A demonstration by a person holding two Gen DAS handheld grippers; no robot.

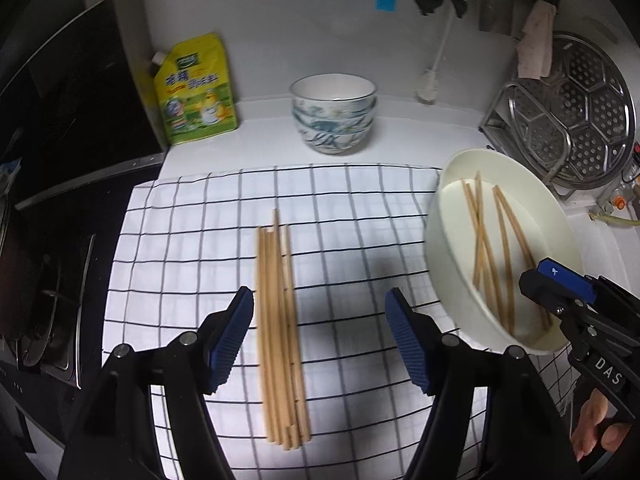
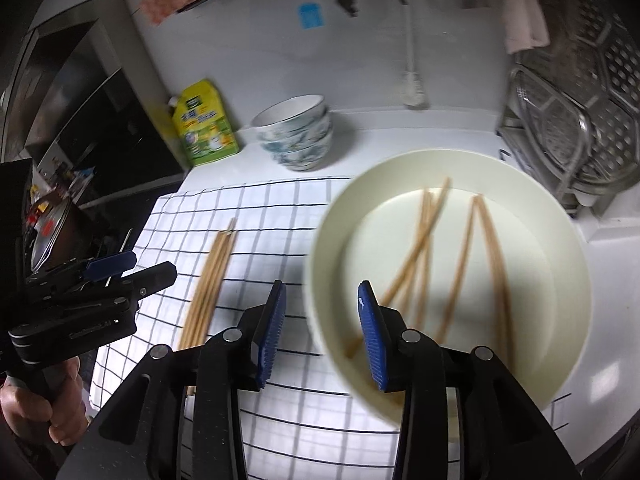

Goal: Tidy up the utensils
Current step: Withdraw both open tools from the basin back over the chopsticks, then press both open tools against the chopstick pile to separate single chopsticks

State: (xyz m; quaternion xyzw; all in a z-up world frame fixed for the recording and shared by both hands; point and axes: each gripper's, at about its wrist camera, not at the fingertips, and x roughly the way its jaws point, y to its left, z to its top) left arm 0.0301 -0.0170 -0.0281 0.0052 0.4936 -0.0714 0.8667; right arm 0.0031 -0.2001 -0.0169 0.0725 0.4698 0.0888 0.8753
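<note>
Bamboo: a bundle of pale wooden chopsticks [image 1: 280, 336] lies aligned on the checked cloth [image 1: 180, 240], between my released left gripper [image 1: 320, 340]. Loose chopsticks [image 2: 448, 256] wait in the cream round basin [image 2: 560, 352] beyond my empty, parted right gripper [image 2: 322, 336], presumably for sorting.

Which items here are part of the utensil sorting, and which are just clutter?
In play: chopstick bundle on checked cloth; loose chopsticks in cream basin; left gripper, right gripper, both open.

Clutter: stacked bowls, yellow refill pouch, steamer tray, brush.
</note>
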